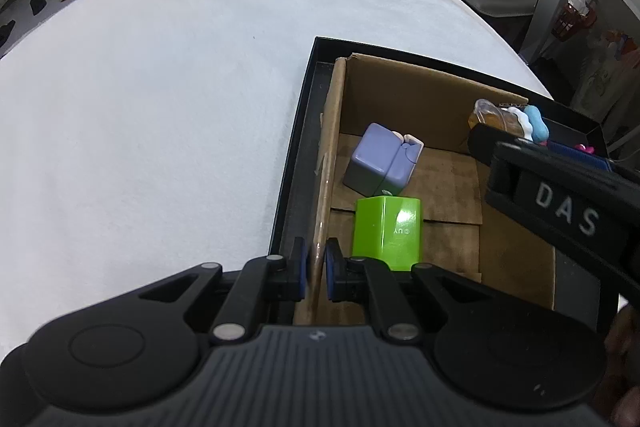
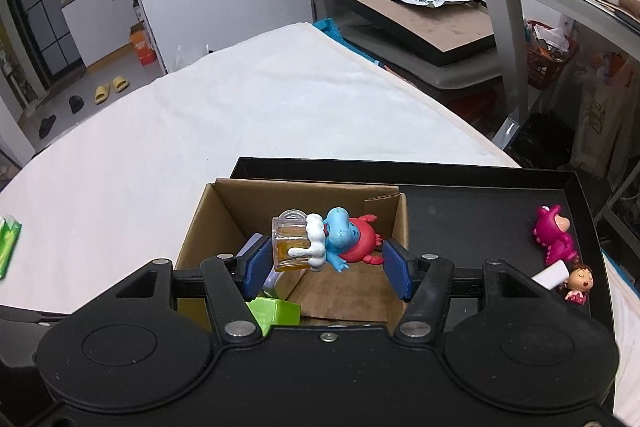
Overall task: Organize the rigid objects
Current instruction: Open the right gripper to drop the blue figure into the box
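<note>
The left gripper (image 1: 316, 269) has its fingers closed on the cardboard box (image 1: 334, 131) wall, while the right gripper (image 2: 326, 265) has its fingers wide apart, with a toy figure (image 2: 340, 237) between them.

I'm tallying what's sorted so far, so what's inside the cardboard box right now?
Inside the cardboard box: a purple cube and a green block. The right gripper, open, has a blue figure with a beer mug between its fingers. The near floor is hidden.
</note>
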`<action>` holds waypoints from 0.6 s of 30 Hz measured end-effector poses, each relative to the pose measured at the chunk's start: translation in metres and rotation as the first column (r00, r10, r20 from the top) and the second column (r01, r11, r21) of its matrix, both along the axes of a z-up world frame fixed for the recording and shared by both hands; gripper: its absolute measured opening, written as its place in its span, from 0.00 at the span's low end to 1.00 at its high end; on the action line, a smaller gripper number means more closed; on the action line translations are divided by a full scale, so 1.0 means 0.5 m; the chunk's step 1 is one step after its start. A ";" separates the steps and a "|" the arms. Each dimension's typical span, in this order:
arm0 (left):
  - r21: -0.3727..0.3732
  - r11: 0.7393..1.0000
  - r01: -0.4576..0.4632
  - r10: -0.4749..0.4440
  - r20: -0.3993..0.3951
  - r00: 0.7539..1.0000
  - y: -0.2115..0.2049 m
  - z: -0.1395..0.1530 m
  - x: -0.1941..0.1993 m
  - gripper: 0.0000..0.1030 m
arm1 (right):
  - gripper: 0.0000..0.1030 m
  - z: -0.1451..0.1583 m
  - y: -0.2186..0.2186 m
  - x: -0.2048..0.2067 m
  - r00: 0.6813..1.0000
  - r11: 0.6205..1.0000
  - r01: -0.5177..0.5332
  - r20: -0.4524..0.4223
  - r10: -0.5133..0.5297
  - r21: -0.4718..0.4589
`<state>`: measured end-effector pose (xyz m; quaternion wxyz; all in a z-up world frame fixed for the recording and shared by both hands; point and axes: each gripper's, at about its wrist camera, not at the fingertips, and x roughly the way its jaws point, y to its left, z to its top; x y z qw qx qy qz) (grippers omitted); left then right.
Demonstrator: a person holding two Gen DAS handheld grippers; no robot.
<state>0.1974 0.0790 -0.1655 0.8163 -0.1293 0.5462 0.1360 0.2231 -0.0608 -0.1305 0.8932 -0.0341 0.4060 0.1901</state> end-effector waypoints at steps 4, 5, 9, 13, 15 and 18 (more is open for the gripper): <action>-0.002 1.000 0.004 -0.004 0.003 1.000 0.000 -0.001 -0.002 0.09 | 0.57 -0.005 0.011 0.011 1.000 1.000 -0.002 0.005 0.002 -0.019; -0.003 1.000 0.003 -0.003 0.003 1.000 0.000 -0.001 -0.002 0.09 | 0.57 -0.006 0.013 0.013 1.000 1.000 -0.006 0.007 0.006 -0.023; 0.011 1.000 0.010 -0.010 0.004 1.000 -0.003 0.000 -0.002 0.09 | 0.58 -0.013 0.028 0.023 0.999 0.996 -0.034 0.006 0.035 -0.082; 0.016 1.000 0.008 -0.008 0.003 1.000 -0.005 0.000 -0.002 0.09 | 0.58 -0.008 0.013 0.022 1.000 0.998 -0.015 -0.007 0.014 -0.061; 0.022 1.000 0.008 -0.008 0.001 1.000 -0.007 0.000 -0.001 0.09 | 0.58 -0.006 0.007 0.016 1.000 0.998 -0.012 -0.004 0.012 -0.059; 0.039 0.999 0.015 -0.015 -0.005 1.000 -0.014 0.002 0.000 0.09 | 0.58 -0.002 -0.007 0.007 1.000 0.999 -0.005 -0.002 0.005 -0.044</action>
